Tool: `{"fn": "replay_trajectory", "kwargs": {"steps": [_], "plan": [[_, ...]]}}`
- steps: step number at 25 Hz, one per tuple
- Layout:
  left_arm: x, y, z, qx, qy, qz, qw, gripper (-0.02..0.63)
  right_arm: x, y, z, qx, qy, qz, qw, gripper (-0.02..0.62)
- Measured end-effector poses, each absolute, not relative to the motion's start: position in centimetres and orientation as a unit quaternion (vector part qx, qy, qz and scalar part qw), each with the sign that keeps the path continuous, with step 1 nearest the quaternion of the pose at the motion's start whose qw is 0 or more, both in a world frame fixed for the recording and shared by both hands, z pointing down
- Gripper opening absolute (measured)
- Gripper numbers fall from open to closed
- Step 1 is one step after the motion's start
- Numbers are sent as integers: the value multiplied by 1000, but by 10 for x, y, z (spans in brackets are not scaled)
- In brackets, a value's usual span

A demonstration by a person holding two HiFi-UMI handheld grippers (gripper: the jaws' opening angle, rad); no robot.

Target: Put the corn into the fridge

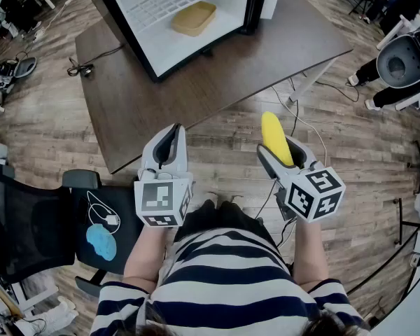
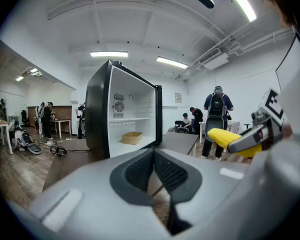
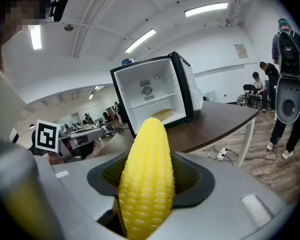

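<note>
A yellow corn cob [image 1: 275, 137] sticks forward out of my right gripper [image 1: 283, 152], whose jaws are shut on its lower half. In the right gripper view the corn [image 3: 146, 179] fills the gap between the dark pads and points toward the open fridge [image 3: 185, 91]. My left gripper [image 1: 171, 142] hangs beside it with jaws together and nothing in them. Its own view has the pads meeting at the left gripper [image 2: 154, 171]. The fridge [image 1: 175, 54] stands on the dark table [image 1: 217, 82] ahead, with its inside open to me. A tan tray [image 1: 193, 17] lies on the fridge floor.
A black chair [image 1: 28, 215] with a blue object [image 1: 100, 241] and a cable stands at my left. Cables and a power strip [image 1: 294, 100] lie on the wood floor by the table's right leg. Several people stand far off [image 2: 218, 109].
</note>
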State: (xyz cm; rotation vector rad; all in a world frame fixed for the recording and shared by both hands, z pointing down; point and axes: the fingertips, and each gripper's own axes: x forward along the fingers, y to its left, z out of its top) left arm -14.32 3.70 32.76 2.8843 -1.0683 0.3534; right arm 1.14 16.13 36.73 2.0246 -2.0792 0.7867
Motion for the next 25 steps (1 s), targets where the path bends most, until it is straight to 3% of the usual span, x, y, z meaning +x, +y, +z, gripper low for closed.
{"fn": "replay_trajectory", "kwargs": {"steps": [25], "plan": [[-127, 42, 323, 929, -354, 108, 20, 0, 29, 161, 371, 663, -698, 253, 98, 253]]}}
